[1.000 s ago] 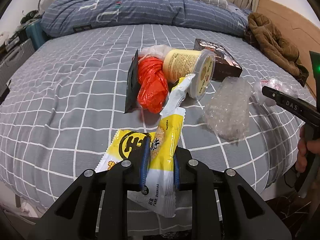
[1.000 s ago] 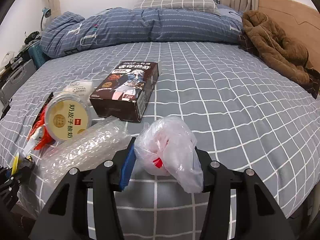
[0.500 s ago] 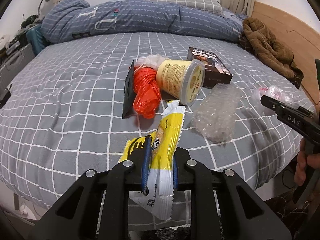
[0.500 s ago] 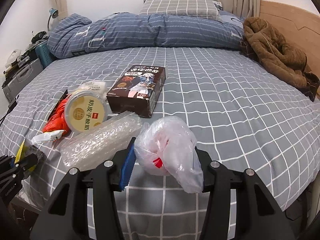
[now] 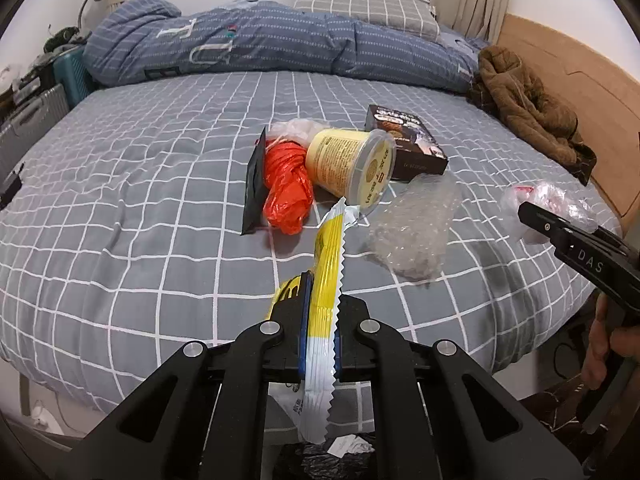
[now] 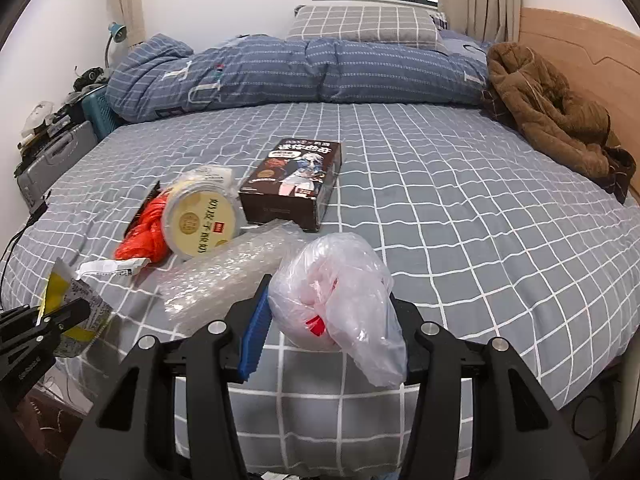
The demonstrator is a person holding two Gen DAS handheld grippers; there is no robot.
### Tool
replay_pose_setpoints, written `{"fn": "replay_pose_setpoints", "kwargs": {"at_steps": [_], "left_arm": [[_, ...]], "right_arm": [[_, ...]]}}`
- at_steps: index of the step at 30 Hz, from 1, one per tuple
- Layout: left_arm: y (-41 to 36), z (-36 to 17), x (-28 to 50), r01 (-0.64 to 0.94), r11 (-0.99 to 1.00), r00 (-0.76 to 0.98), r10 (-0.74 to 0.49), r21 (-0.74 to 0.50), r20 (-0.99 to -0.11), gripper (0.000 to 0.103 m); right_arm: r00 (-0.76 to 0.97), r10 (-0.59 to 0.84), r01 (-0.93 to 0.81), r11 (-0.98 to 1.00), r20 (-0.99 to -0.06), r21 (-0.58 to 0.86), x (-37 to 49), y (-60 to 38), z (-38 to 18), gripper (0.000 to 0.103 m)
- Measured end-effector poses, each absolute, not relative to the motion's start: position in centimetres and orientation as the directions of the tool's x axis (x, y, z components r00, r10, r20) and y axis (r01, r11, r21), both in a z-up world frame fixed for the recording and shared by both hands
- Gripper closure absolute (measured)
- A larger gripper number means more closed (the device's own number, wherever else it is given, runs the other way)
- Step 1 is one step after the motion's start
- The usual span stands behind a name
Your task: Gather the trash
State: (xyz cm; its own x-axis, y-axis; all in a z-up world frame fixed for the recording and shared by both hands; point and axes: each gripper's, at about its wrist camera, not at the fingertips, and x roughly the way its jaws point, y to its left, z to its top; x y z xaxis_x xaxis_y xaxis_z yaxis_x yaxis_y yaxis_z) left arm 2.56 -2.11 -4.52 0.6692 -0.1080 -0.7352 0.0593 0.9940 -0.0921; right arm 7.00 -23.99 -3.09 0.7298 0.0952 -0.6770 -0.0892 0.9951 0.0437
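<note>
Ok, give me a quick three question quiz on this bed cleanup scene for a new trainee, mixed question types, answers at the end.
1. True or false: the left gripper is shut on the yellow snack wrapper.
2. What does the right gripper hold? A) clear plastic bag B) brown jacket C) dark box
3. Fill in: the yellow lidded tub lies on its ____, next to the orange bag on the bed.

Key: 1 true; 2 A; 3 side.
</note>
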Motion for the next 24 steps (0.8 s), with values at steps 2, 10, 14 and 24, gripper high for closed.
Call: {"fn": "replay_pose_setpoints", "kwargs": {"at_steps": [2,10,14,24], "left_arm": [[-2.3,-4.2,2.2,0.060,0.994,0.677,-0.107,-0.090,-0.728,0.096],[-2.4,-3.2,0.8,0.064,0.993,0.699,-0.115,-0.099,-0.705,0.096],[-2.4,-2.9,0.1,0.066,0.992,0.704,-0.121,-0.105,-0.700,0.096],[-2.4,-1.9,-1.6,0.063,0.991,0.717,-0.127,-0.118,-0.686,0.096]], "right_arm": [[0.733,0.101,-0.095,0.994,-0.672,0.047,6.6,-23.8,-2.7,0.056],[0.746,0.119,-0.113,0.992,-0.656,0.052,4.9,-23.1,-1.5,0.056],[0.746,0.125,-0.119,0.991,-0.654,0.053,4.2,-23.0,-1.3,0.056],[0.746,0.145,-0.137,0.989,-0.650,0.063,2.1,-22.4,-0.6,0.056]]}}
